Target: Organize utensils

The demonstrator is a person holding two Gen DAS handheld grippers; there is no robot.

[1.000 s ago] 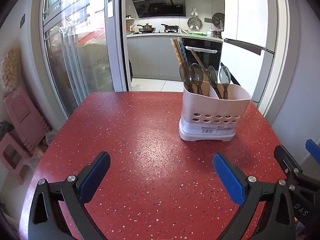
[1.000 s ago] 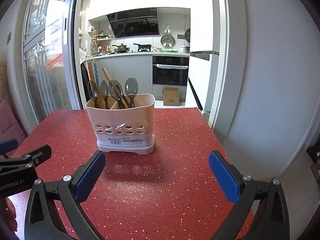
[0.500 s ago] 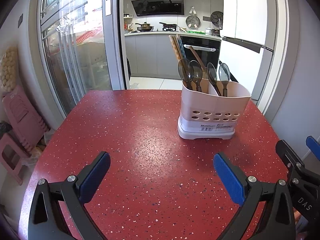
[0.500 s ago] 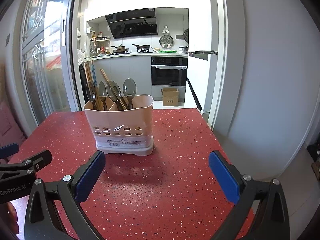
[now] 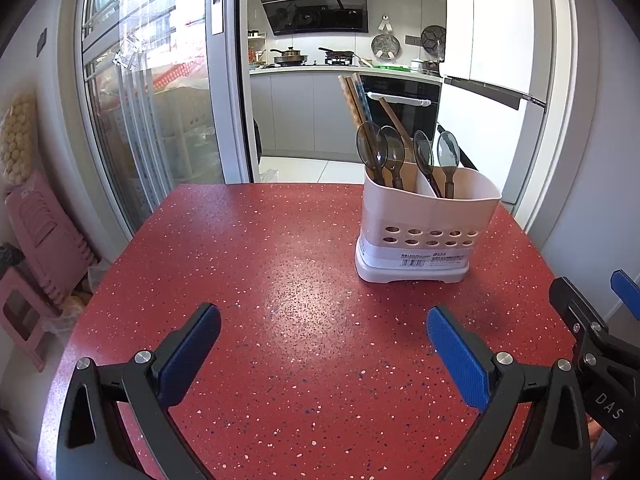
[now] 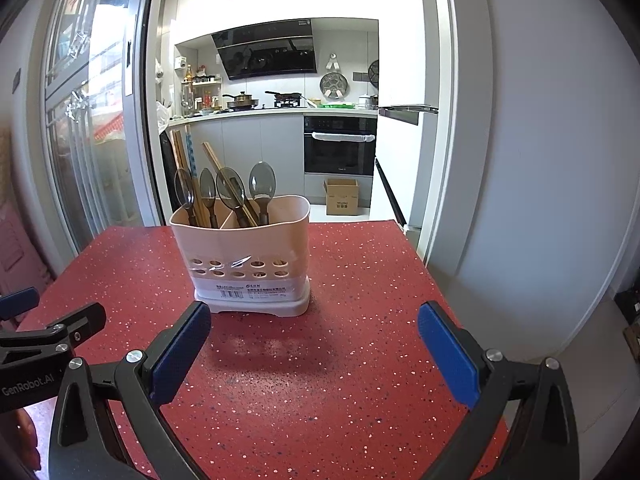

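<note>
- Red speckled desk [image 5: 280,280] [image 6: 360,340]: fills lower half of both wrist views.
- Left tongs [image 5: 323,334]: spread wide, empty, held above desk; also visible at 9 o'clock edge of right wrist view [image 6: 24,316].
- Right tongs [image 6: 314,338]: spread wide, empty, above desk; tip visible at 4 o'clock in left wrist view [image 5: 592,300].
- Pink utensil holder [image 5: 428,232] [image 6: 244,256]: upright on desk, at 2 o'clock from left tongs, at 11 o'clock from right tongs, apart from both.
- Chopsticks [image 5: 354,104] [image 6: 182,152]: leaning in holder's rear section.
- Four spoons [image 5: 390,152] [image 6: 262,182]: bowls up, standing in holder.
</note>
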